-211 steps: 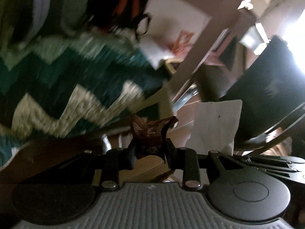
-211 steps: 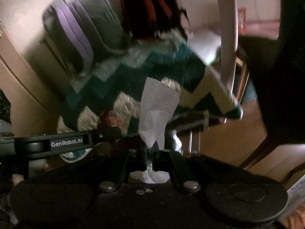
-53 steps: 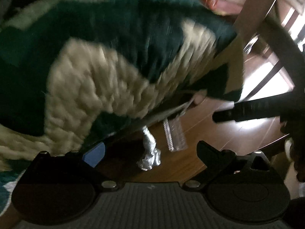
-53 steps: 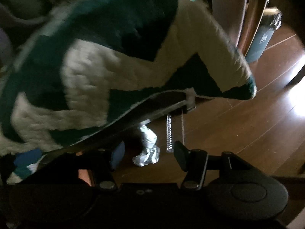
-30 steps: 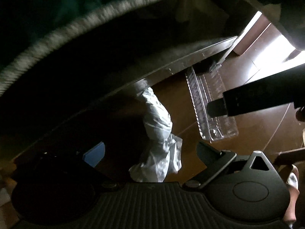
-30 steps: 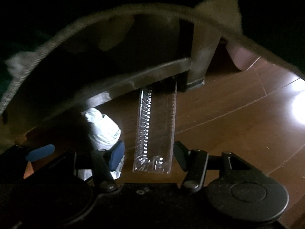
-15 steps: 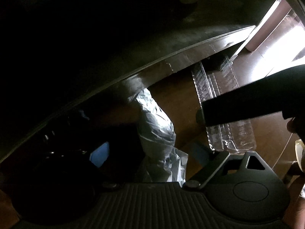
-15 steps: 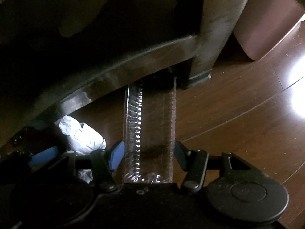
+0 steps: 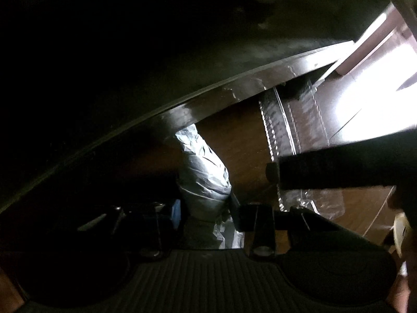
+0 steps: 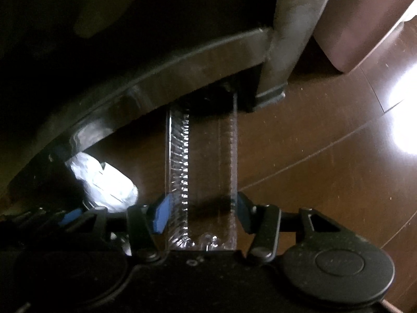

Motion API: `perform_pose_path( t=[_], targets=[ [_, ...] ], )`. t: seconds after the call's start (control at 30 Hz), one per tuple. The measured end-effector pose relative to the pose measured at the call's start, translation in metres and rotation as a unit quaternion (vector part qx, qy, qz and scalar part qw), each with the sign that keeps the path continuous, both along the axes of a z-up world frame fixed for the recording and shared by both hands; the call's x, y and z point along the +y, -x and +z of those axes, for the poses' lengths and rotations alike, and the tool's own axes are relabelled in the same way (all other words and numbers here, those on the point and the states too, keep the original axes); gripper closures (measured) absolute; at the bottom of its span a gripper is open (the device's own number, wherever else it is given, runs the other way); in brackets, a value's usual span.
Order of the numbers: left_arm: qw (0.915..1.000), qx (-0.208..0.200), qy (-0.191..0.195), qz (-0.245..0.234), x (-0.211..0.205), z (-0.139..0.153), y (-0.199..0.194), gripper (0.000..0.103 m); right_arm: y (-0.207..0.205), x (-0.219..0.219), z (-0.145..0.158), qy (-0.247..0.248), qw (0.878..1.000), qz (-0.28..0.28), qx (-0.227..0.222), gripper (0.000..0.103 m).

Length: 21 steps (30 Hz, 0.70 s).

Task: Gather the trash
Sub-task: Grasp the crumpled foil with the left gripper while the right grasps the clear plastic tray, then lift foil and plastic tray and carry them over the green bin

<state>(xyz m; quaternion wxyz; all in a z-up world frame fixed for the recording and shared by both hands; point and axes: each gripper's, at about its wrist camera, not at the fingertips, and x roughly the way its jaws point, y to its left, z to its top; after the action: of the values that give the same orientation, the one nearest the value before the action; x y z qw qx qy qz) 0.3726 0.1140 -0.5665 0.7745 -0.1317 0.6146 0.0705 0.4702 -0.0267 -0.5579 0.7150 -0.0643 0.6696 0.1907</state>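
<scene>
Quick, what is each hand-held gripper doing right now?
Left hand-held gripper: jaws just closing, pressed on the crumpled wrapper.
Right hand-held gripper: jaws just closing, pressed on the clear plastic tray.
</scene>
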Motion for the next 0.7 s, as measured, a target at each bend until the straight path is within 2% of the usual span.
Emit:
perform_pose_path(
  t=[0.13,0.4,0.53,0.7],
  targets=[
    [0.9997,0.006,0.015,0.018,0.004,0.004,0.004,0.069,0.008,-0.009,0.003,-0.002,1.000,-0.020,0.005,0.063],
    [0.9983,0.028,0.045,0.023,-0.004,0.030,0.035,0.070,0.040,-0.028,0.022,0.013,0.997,-0.061,0.044,0.065],
    [0.9971,0.034,0.059,0.034,-0.019,0.061,0.056,0.070,0.054,-0.030,0.050,0.023,0.996,-0.066,0.049,0.065],
    [0.9981,0.012,0.051,0.032,-0.022,0.117,0.071,0.070,0.076,-0.024,0.100,0.016,0.998,-0.053,0.028,0.065]
  ],
)
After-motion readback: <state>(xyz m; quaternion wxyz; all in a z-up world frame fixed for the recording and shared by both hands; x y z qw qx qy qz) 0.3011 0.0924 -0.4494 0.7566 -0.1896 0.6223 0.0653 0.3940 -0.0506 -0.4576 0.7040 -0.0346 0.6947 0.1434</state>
